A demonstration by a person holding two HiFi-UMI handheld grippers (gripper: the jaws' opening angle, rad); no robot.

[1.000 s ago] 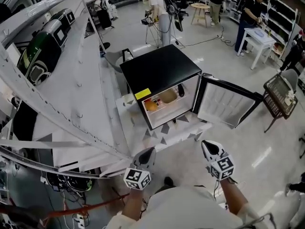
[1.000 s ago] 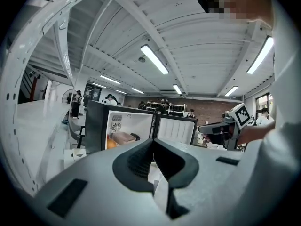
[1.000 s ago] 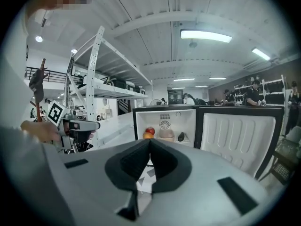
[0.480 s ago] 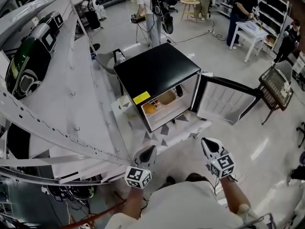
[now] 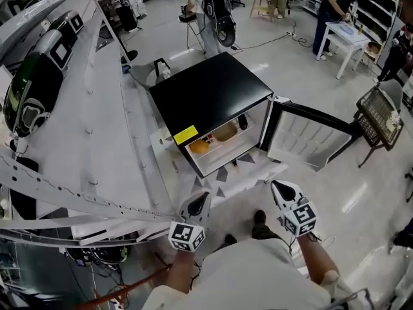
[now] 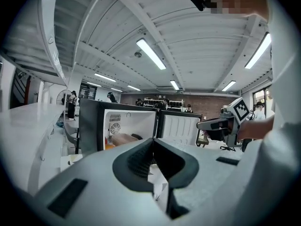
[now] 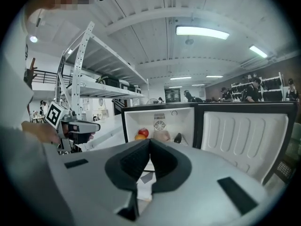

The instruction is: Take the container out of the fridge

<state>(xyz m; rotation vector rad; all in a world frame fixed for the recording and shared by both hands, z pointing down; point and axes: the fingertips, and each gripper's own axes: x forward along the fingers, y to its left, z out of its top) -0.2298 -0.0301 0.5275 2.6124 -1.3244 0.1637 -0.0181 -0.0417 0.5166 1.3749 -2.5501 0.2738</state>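
The black mini fridge (image 5: pixel 210 95) stands on a low white stand with its door (image 5: pixel 308 137) swung open to the right. On its shelf sit a tan container (image 5: pixel 226 132), an orange fruit (image 5: pixel 199 146) and a dark item (image 5: pixel 242 122). The right gripper view shows the container (image 7: pixel 162 135) beside a red apple (image 7: pixel 143 132). My left gripper (image 5: pixel 201 197) and right gripper (image 5: pixel 279 187) hover side by side, well short of the fridge. Both are shut and hold nothing. The left gripper's jaws (image 6: pixel 153 141) and the right gripper's jaws (image 7: pixel 149 141) meet at the tips.
A long white metal rack (image 5: pixel 97 128) with dark cases runs along the left, close to the fridge. A wire cart (image 5: pixel 381 118) stands at the right. People work at a white table (image 5: pixel 348 37) and on stools far behind. My foot (image 5: pixel 258 217) is on the floor before the stand.
I have stepped a little closer to the fridge, and the view has shifted. Both grippers stay shut and keep their places in front of me.
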